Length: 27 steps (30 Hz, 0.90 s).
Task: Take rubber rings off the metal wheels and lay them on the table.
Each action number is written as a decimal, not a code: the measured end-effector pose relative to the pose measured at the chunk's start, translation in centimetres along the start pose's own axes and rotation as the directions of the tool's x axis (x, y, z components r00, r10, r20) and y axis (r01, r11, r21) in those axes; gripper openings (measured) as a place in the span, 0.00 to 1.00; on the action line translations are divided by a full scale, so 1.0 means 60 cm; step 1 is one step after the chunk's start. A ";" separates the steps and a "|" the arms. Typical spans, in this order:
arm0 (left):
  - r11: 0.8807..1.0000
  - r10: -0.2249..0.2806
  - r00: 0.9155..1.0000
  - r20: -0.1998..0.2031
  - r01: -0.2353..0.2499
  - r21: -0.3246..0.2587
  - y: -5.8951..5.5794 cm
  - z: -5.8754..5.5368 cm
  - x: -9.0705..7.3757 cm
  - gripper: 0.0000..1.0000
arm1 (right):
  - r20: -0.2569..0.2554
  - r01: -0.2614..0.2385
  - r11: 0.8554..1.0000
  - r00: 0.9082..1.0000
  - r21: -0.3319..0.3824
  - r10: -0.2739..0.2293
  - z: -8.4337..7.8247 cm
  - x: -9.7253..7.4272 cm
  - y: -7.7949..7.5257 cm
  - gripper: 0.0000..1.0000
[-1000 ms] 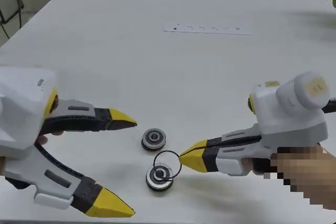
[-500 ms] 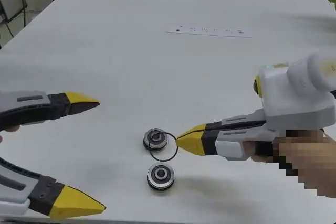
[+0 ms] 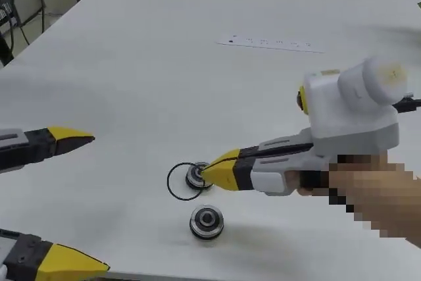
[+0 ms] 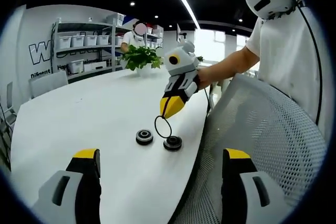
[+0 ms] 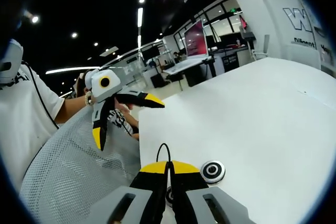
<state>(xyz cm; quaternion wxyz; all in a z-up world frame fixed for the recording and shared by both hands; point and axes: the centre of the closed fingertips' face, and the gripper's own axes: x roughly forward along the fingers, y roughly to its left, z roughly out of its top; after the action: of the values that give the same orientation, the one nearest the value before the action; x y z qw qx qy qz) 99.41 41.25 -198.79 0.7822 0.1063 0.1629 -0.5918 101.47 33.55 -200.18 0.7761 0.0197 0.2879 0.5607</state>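
Note:
My right gripper [image 3: 209, 172] is shut on a thin black rubber ring [image 3: 181, 181], which hangs from its yellow tips just above the table [image 3: 197, 83]. One metal wheel [image 3: 195, 176] sits partly behind the tips and inside the ring's outline. A second wheel [image 3: 206, 220] lies nearer to me, bare of the ring. My left gripper [image 3: 85, 203] is open at the left, well away from both wheels. In the left gripper view the ring [image 4: 163, 127] dangles from the right gripper [image 4: 172, 107] over the two wheels [image 4: 144, 137] [image 4: 172, 143].
A white paper strip [image 3: 270, 43] lies farther back on the table. A grey mesh chair [image 4: 262, 129] stands at the table's near edge. A potted plant [image 4: 140, 56] sits at the far end.
The right gripper has carried the ring from the nearer wheel over to the farther one. The left gripper has drawn back to the left.

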 end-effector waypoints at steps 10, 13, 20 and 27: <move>1.000 0.000 1.000 -0.010 -0.001 -0.016 -0.007 -0.008 -0.002 0.97 | -0.090 -0.064 0.997 0.994 -0.036 0.060 -0.022 0.063 0.012 0.00; 1.000 0.001 1.000 -0.010 -0.001 -0.018 -0.006 -0.008 -0.002 0.97 | -0.117 -0.067 0.997 0.991 -0.043 0.062 -0.034 0.076 0.009 0.00; 1.000 -0.003 1.000 -0.015 0.003 -0.014 -0.008 -0.009 -0.003 0.96 | -0.172 -0.051 0.998 0.984 -0.048 0.042 -0.061 0.090 -0.005 0.00; 1.000 0.005 1.000 -0.013 -0.006 -0.021 -0.003 -0.009 -0.005 0.93 | -0.192 -0.023 0.997 0.981 -0.074 0.008 -0.074 0.092 -0.019 0.00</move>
<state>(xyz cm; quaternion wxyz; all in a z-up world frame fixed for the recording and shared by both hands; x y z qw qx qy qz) 99.07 41.65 -199.17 0.7838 0.1024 0.1738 -0.5873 101.50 36.71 -206.64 0.7406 -0.0614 0.3397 0.5765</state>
